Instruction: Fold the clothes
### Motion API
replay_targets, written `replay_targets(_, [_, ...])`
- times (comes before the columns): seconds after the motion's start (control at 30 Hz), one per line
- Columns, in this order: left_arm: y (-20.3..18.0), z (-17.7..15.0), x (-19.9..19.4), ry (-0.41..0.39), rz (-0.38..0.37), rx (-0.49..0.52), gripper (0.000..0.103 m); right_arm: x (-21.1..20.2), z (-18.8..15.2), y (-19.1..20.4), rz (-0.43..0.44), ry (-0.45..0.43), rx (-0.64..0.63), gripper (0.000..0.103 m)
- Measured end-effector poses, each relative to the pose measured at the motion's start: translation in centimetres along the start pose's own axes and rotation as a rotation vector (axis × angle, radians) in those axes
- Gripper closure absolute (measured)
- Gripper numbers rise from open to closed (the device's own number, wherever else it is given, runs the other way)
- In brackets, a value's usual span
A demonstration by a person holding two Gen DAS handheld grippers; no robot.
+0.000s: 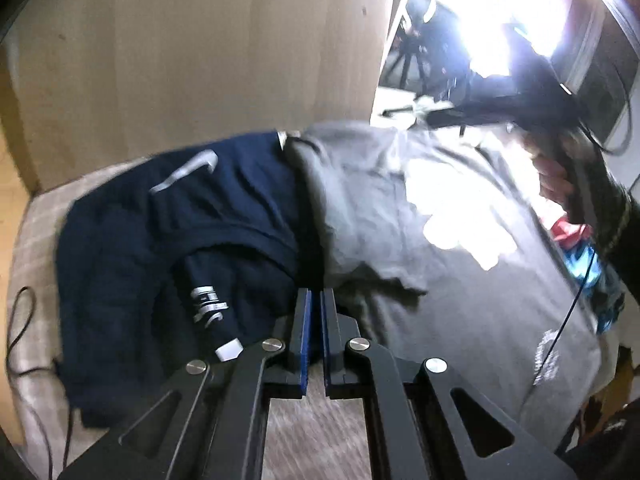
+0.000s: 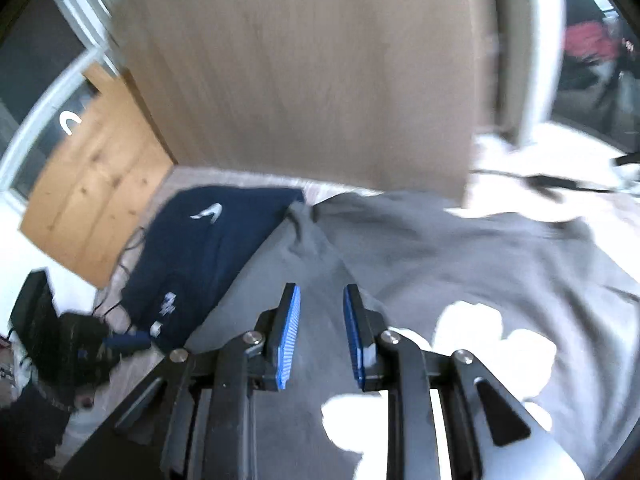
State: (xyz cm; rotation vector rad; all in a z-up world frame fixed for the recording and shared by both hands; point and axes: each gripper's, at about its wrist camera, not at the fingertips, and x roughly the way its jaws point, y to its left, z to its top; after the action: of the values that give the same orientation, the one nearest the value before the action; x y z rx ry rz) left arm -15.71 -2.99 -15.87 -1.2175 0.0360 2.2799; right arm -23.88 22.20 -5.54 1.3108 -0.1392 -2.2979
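Observation:
A grey T-shirt with a white print lies spread on the bed, its left sleeve bunched beside a navy garment that bears a white swoosh. My left gripper is shut, and its tips rest at the seam where the grey sleeve meets the navy cloth. I see no cloth clearly pinched between the pads. In the right wrist view my right gripper hangs open above the grey T-shirt, with nothing between its blue pads. The navy garment lies to its left. A person's hand holds that gripper at the right.
A tall wooden board stands behind the bed. The pale bed cover shows at the left, crossed by a black cable. Red and blue cloth lies at the right edge. A wooden panel and dark gear are at the left.

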Motion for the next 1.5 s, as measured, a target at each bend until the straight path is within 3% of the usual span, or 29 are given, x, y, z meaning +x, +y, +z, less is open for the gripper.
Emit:
replay_targets(0.13, [-0.7,-1.8,-2.5,-0.025,-0.015,-0.099,0.099,-7.7,-0.9,-3.2,-0.106,-0.042,-0.020,0.076])
replay_targets(0.27, [-2.3,-6.2,-5.3,-0.004,0.010,-0.209,0.099,-10.2,-1.1,-2.3,-0.165,-0.023,-0.120,0.075])
replay_targets(0.43, [-6.0,-14.5,-12.0,-0.027,0.146,-0.342,0.099,-8.8,-1.8,1.4,-0.079,-0.026,-0.198,0.075])
replay_targets(0.6, [-12.4,-22.1,-17.8,0.015,0.264,-0.427,0.097,-14.3,-1.6,1.0,0.022,-0.058,-0.200,0.075])
replay_targets(0.63, [-13.6,-23.3,-18.2,0.023,0.267,-0.438,0.096,-15.3,-1.5,1.0,0.021,-0.059,-0.215,0.072])
replay_targets(0.7, [-15.5,-25.5,-17.5,0.038,0.260,-0.472,0.091,-15.1,-1.4,1.4,0.011,-0.035,-0.264,0.050])
replay_targets(0.87, [-16.8,-28.3,-11.7,0.085,0.244,-0.553,0.090,-6.5,-2.4,4.4,-0.030,0.110,-0.286,0.050])
replay_targets(1.0, [-17.7,-27.8,-8.3,0.106,0.275,-0.445,0.089,1.9,-2.6,7.9,-0.050,0.194,-0.269,0.050])
replay_targets(1.2, [-17.7,-28.3,-6.8,0.100,0.263,-0.424,0.089,12.0,-0.7,11.9,-0.053,0.284,-0.156,0.050])
replay_targets(1.5, [-17.3,-28.6,-6.9,0.079,0.229,-0.404,0.089,16.8,-1.9,13.5,-0.267,0.362,-0.134,0.050])
